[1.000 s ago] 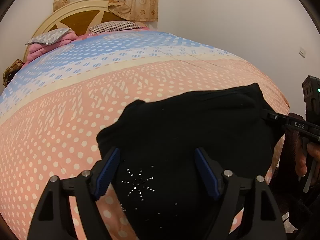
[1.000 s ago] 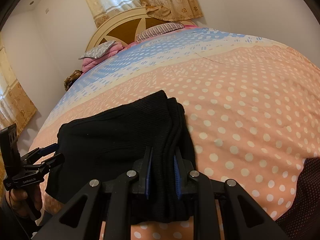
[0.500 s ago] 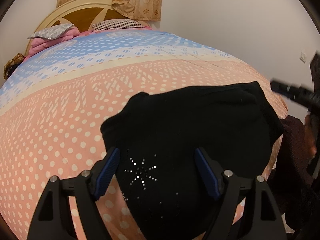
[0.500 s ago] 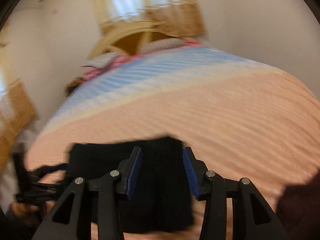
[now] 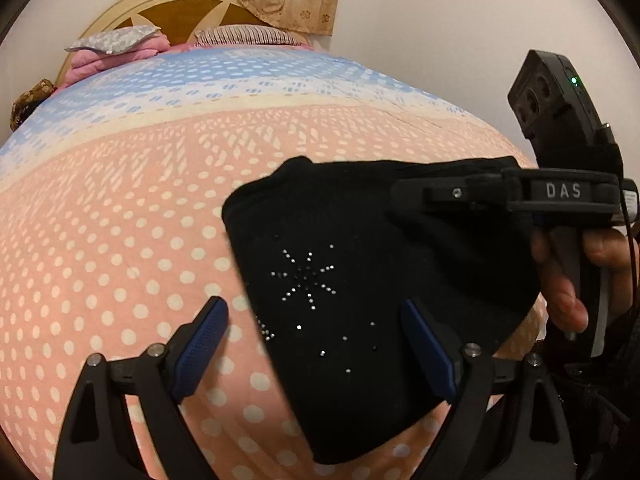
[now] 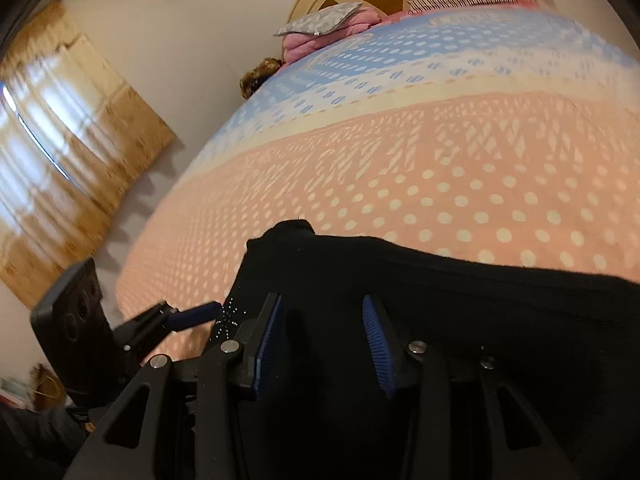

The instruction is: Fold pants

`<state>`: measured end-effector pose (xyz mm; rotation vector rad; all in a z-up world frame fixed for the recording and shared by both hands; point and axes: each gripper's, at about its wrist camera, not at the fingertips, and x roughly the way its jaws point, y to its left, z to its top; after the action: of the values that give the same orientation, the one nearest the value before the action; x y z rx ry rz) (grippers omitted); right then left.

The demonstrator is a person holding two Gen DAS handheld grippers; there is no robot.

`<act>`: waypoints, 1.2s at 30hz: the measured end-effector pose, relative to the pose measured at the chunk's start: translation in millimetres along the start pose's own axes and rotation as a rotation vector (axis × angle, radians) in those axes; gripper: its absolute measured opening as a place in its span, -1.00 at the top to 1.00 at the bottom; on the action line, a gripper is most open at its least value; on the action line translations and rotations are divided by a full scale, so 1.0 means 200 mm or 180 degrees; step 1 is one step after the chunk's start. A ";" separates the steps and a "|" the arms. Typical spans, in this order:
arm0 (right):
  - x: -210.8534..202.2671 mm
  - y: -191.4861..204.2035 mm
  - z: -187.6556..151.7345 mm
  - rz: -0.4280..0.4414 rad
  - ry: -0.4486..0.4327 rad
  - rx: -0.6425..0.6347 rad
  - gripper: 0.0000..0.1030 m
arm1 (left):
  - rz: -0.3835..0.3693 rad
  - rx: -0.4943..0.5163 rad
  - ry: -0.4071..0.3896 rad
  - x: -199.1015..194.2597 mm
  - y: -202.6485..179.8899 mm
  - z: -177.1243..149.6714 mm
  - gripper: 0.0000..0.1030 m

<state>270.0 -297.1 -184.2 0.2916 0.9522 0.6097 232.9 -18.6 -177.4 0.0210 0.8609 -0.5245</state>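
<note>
Lying across both views, the folded black knit pants (image 5: 360, 280) are straddled by the wide-spread left hand-held gripper (image 5: 316, 348); the right hand-held gripper (image 6: 320, 344), parted and empty, is poised over their long edge.

The folded black pants (image 5: 360, 264) are lying on the bed (image 5: 120, 200), their rhinestone star facing up. The left tool (image 5: 316, 344) is hovering with its 2 blue-padded fingers (image 5: 200, 344) spread wide, 1 over the dotted sheet, the other over the dark cloth. The right tool (image 5: 416, 194) is reaching in from the right over the pants' far edge, a hand (image 5: 568, 280) gripping its handle. Pillows (image 5: 116, 42) are resting by the headboard (image 5: 180, 8).
</note>
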 end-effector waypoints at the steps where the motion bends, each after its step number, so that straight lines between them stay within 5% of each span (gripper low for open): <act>1: -0.01 0.01 -0.01 0.0005 -0.0021 -0.0050 0.23 | -0.0027 -0.0015 0.0010 0.01 0.00 0.00 -0.77; 5: -0.11 0.06 -0.03 -0.0029 -0.0168 -0.0221 0.15 | -0.0135 -0.0127 0.0032 0.02 0.03 0.00 -0.77; 9: -0.39 0.01 -0.07 -0.0130 -0.0482 -0.0169 -0.18 | -0.0194 -0.0211 0.0039 0.02 0.06 0.02 -0.77; 16: -0.84 -0.41 -0.24 -0.0683 -0.0852 0.0532 -0.38 | -0.0353 -0.0379 0.0000 0.06 0.11 0.04 -0.77; 22: -0.81 -0.64 -0.33 -0.0508 -0.0695 0.0960 -0.38 | -0.0435 -0.0449 -0.0024 0.09 0.13 0.06 -0.77; 29: -0.64 -0.62 -0.34 -0.0384 -0.0615 0.0800 -0.40 | -0.0594 -0.0484 -0.0021 0.16 0.15 0.12 -0.77; 32: -0.60 -0.59 -0.36 0.0003 -0.0513 0.0786 -0.28 | -0.0637 -0.0536 -0.0027 0.16 0.16 0.12 -0.72; 36: -0.56 -0.57 -0.38 -0.0204 -0.0525 0.0730 0.10 | -0.0628 -0.0555 -0.0058 0.15 0.18 0.11 -0.49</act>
<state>199.1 -457.2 -206.8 0.5063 0.8691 0.4107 280.9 -4.6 -191.2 -0.2298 0.8932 -0.6313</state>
